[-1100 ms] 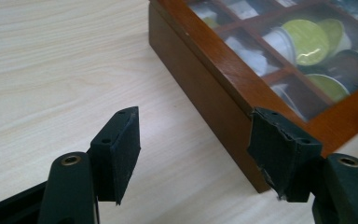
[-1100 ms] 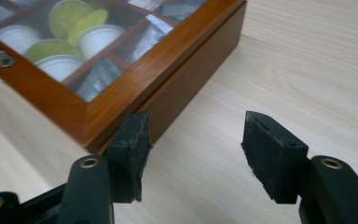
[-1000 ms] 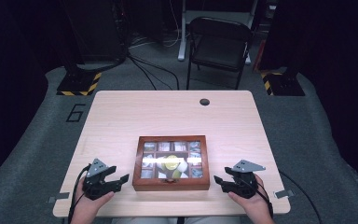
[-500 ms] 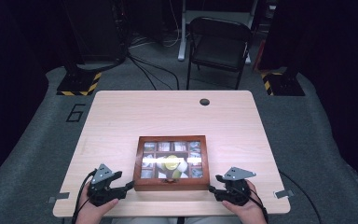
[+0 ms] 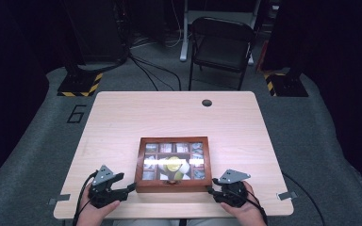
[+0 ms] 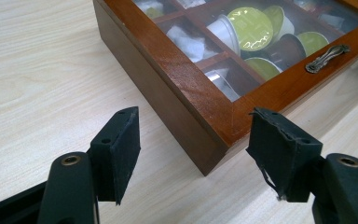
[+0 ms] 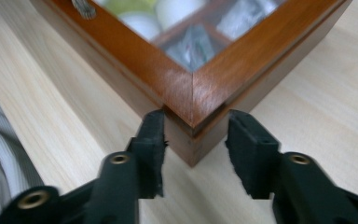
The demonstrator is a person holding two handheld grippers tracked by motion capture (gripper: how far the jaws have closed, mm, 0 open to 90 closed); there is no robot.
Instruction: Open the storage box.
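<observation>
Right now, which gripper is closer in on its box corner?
The right gripper: its jaws straddle the wooden box corner, pads almost on the wood. The left gripper sits back, jaws spread wider, its corner still ahead of them.

We find a lab or studio set up for recording, not a home. A lone pale wooden table (image 5: 174,117) stands on grey carpet (image 5: 52,141) marked with a "6" (image 5: 77,114), ringed by darkness. Behind it we note a folding chair (image 5: 221,44), loose floor cables (image 5: 151,70) and stand bases edged in yellow-black hazard tape (image 5: 81,84).
</observation>
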